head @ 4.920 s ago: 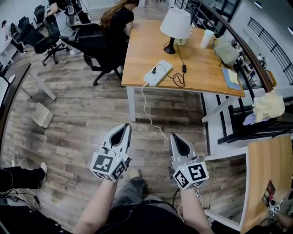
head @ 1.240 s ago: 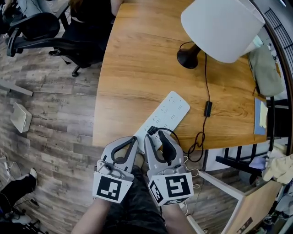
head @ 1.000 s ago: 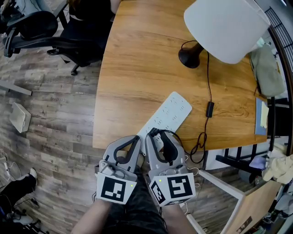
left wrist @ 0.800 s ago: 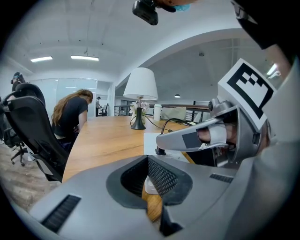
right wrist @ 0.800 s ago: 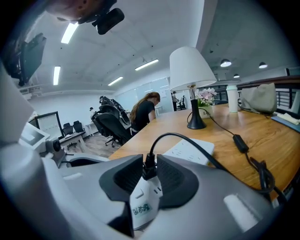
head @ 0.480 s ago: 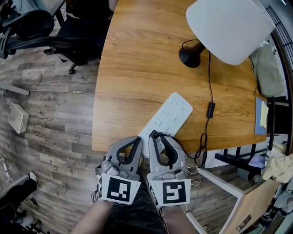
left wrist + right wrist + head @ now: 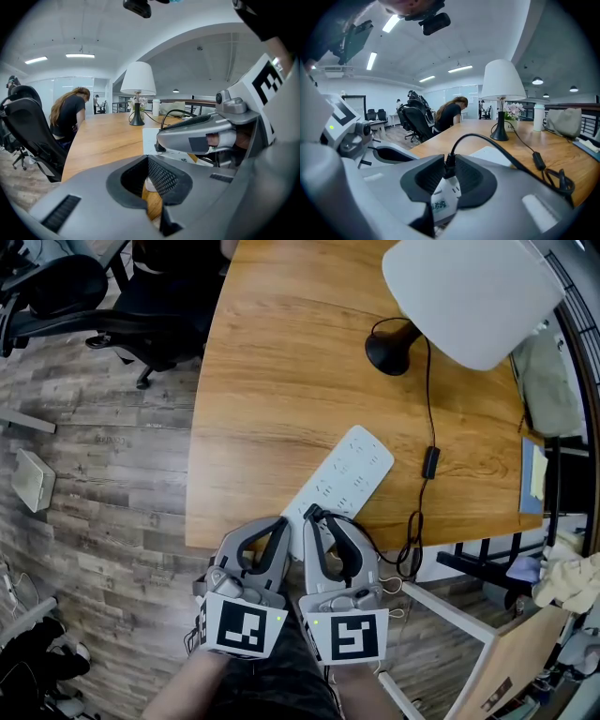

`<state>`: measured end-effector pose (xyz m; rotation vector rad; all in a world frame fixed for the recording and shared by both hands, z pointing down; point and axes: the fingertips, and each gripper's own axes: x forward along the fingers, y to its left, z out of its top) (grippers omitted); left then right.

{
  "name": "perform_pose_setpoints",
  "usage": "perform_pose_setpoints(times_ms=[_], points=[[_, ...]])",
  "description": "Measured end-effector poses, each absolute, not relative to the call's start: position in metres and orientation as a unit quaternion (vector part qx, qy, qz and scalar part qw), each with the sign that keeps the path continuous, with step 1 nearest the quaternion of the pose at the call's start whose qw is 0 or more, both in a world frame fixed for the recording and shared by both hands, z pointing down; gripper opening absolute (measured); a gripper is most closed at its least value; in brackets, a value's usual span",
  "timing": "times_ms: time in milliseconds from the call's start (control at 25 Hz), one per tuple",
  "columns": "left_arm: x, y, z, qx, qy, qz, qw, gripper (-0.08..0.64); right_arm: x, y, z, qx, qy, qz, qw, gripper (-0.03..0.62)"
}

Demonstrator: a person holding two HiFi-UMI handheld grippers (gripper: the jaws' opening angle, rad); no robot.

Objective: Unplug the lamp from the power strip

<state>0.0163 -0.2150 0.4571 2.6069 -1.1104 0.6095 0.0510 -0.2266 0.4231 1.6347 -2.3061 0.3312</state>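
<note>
The white power strip lies slantwise near the front edge of the wooden table. The lamp with its white shade and black base stands at the far right, and its black cord runs down to the strip. My right gripper is at the strip's near end. Its jaws are closing, and the pads hold the lamp's white plug between them, the cord rising out of the tips. My left gripper is shut and empty, just left of it by the table edge.
A black office chair stands left of the table. A grey bag and a blue notebook lie at the table's right end. A cord loop hangs over the front edge. A person sits at the far side.
The right gripper's jaws have narrowed onto the plug. Both grippers have kept their place at the strip's near end. Several seconds back they were over the floor, away from the table.
</note>
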Motion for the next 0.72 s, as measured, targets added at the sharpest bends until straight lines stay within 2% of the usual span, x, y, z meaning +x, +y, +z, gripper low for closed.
perform_pose_setpoints(times_ms=[120, 320, 720], points=[[0.016, -0.215, 0.457, 0.893, -0.380, 0.210, 0.121, -0.005, 0.049, -0.226, 0.422, 0.570, -0.801, 0.103, 0.149, 0.080], [0.016, -0.215, 0.457, 0.893, -0.379, 0.209, 0.123, -0.005, 0.052, -0.228, 0.410, 0.571, -0.807, 0.114, 0.100, 0.080], [0.013, -0.216, 0.458, 0.891, -0.382, 0.206, 0.132, -0.005, 0.061, -0.222, 0.418, 0.574, -0.801, 0.136, 0.099, 0.084]])
